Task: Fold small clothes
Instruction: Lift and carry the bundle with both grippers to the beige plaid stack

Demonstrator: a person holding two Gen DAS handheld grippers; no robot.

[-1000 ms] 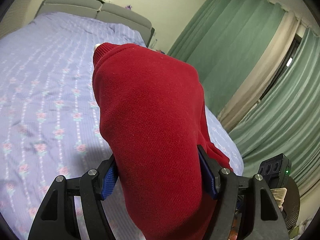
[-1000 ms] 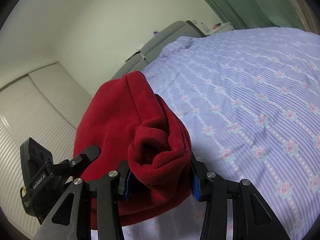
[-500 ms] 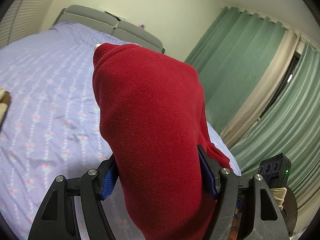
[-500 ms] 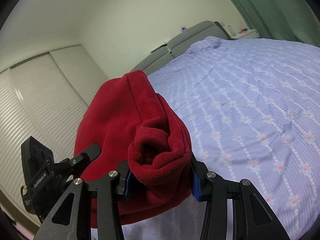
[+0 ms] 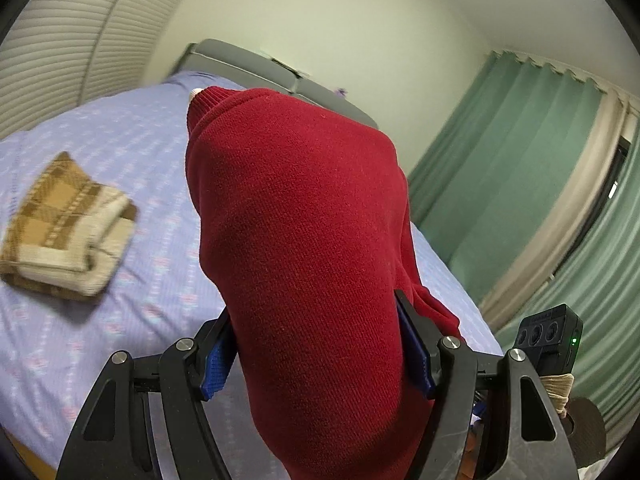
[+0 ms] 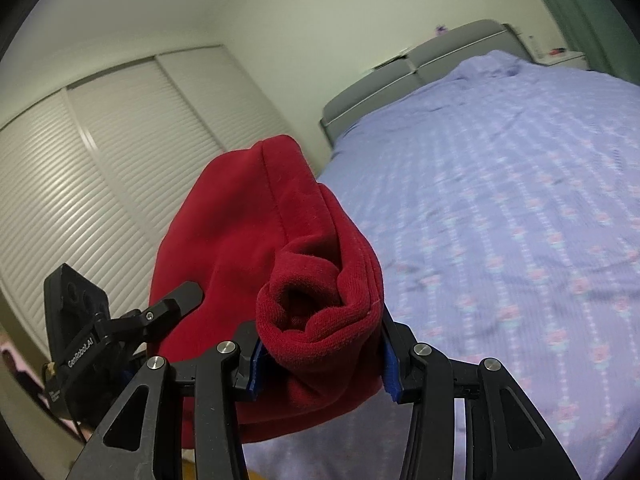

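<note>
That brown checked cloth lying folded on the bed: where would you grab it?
Grip the folded brown checked cloth at its thick rolled cream edge, coming in low from the near side. The stacked layers bulge there above the bedsheet, so the jaws could catch every layer.

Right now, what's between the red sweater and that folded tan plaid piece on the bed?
Only bare floral bedsheet. The left wrist view shows the red sweater clamped in the left gripper, with the folded tan plaid piece lying apart from it.
</note>
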